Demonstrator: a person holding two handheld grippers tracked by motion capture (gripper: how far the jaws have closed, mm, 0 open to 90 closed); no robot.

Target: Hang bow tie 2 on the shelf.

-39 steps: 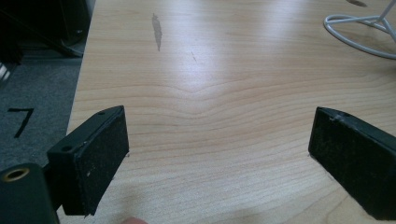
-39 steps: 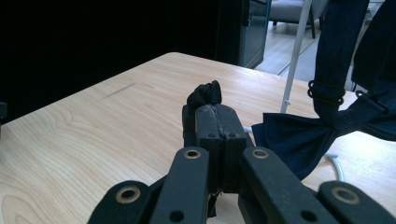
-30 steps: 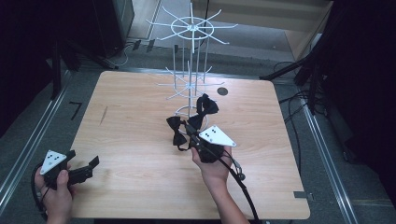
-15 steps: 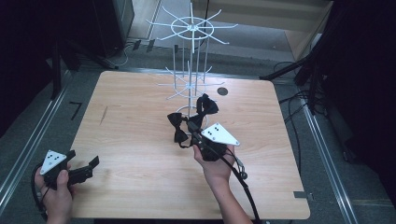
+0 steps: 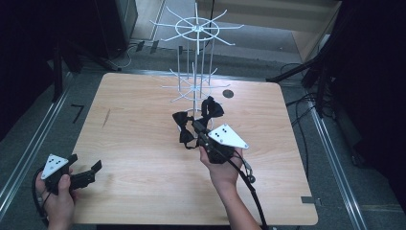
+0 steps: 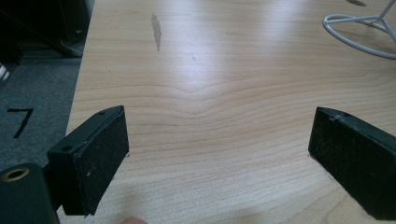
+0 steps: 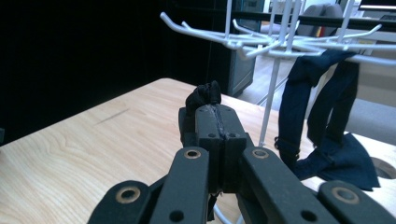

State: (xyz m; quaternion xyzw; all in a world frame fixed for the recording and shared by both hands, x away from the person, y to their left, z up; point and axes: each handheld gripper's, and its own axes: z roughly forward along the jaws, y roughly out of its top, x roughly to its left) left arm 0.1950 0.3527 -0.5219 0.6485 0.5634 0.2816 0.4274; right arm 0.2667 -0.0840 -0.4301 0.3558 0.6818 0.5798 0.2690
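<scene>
Little has changed since a second ago: my right gripper [image 5: 197,128] and the black bow tie [image 5: 184,125] pinched in it have crept only slightly across the table, toward the near-left as the high view shows it, while my left gripper [image 5: 91,172] sits where it was. From the high view, I see the wooden table [image 5: 143,143] with a white wire display rack [image 5: 195,62] standing at its far middle. My right hand [image 5: 221,165] holds its gripper just in front of the rack's base, pointing toward the rack. In the right gripper view, the two jaws are pressed together with a bunch of black fabric sticking out past their tips, so the bow tie [image 7: 203,97] is clamped between them and lifted off the tabletop. A second dark bow tie [image 7: 327,135] hangs by its strap from one of the rack's lower hooks [image 7: 261,44], just beside the held one, its bow resting low near the table. My left hand [image 5: 55,196] rests at the near left corner of the table, well apart from the rack. In the left gripper view, its jaws are spread wide with nothing between them, just bare wood [image 6: 210,93], and a curve of the rack's white base ring [image 6: 355,35] shows at the top right.
</scene>
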